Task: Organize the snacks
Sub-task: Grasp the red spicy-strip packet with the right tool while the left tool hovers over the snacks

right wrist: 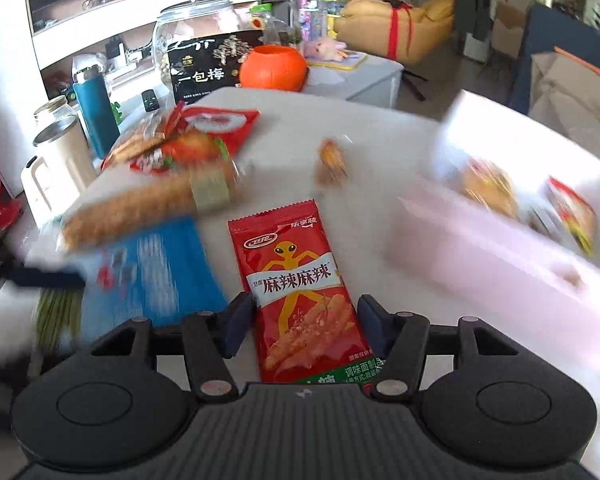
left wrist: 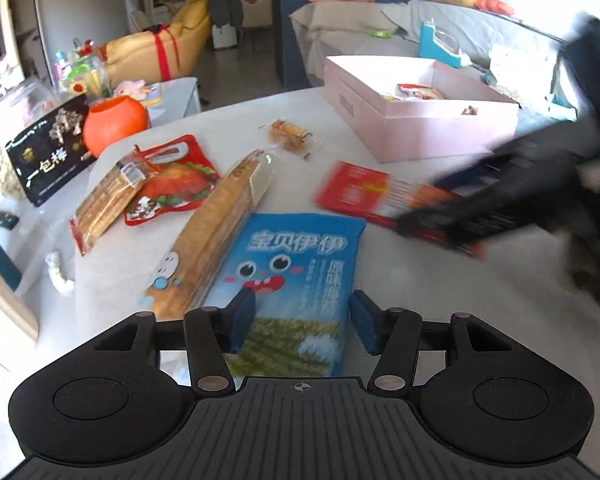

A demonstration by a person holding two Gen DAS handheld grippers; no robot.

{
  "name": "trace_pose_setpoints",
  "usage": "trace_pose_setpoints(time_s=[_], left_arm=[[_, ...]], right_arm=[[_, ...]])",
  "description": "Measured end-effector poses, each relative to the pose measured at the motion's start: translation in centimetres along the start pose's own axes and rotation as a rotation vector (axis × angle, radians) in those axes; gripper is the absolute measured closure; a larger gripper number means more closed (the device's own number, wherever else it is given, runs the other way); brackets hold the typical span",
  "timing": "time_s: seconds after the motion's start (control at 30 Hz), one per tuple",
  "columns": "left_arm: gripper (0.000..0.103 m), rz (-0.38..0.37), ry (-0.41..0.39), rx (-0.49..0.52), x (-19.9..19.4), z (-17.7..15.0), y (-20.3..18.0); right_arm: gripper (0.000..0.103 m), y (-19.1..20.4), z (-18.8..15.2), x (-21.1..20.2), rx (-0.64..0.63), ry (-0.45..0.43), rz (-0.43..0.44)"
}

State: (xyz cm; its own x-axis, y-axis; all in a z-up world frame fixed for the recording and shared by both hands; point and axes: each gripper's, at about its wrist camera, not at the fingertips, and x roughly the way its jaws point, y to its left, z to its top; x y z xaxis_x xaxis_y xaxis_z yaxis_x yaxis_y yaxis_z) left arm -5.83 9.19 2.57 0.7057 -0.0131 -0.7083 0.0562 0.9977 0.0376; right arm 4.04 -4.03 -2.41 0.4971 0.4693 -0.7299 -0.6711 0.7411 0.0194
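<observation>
Left tool (left wrist: 302,322): fingers apart, poised over the lower end of the blue seaweed packet (left wrist: 296,280), which lies flat on the table (left wrist: 420,280) at lower centre of the left view.
Right tool (right wrist: 304,326): fingers spread with the red spicy-strip packet (right wrist: 300,292) between them; whether they grip it, I cannot tell.
Red packet in left view: blurred, at centre right.
Pink box (left wrist: 416,120): upper right of the left view, open, snacks inside.
Long cracker pack (left wrist: 216,232): just left of the blue packet.

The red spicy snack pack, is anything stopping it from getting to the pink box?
Nothing visible does. The red spicy snack pack sits between the right gripper jaws, and only bare table lies before the pink box.
</observation>
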Motion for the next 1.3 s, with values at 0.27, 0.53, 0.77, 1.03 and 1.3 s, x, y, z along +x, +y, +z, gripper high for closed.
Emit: trace_pose_setpoints(time_s=[0.27, 0.53, 0.77, 1.03, 1.3], left_arm=[[0.044, -0.037, -0.008, -0.03, 2.3, 2.3, -1.3], [0.045, -0.046, -0.009, -0.029, 1.5, 2.1, -1.3], [0.045, -0.006, -0.019, -0.048, -1.0, 1.3, 1.0], [0.051, 0.027, 0.007, -0.197, -2.3, -0.7, 4.9], [0.048, -0.054, 0.009, -0.226, -1.3, -0.7, 3.2]], right_arm=[[0.044, -4.8, -6.1, -5.5, 0.145, -0.044, -0.152], [0.021, -5.9, -8.2, -5.5, 0.178, -0.109, -0.2], [0.012, -6.3, -8.1, -5.4, 0.204, -0.099, -0.201], [0.011, -6.1, -8.0, -5.3, 0.207, -0.099, -0.205], [0.011, -6.1, -8.0, -5.4, 0.208, -0.099, -0.204]])
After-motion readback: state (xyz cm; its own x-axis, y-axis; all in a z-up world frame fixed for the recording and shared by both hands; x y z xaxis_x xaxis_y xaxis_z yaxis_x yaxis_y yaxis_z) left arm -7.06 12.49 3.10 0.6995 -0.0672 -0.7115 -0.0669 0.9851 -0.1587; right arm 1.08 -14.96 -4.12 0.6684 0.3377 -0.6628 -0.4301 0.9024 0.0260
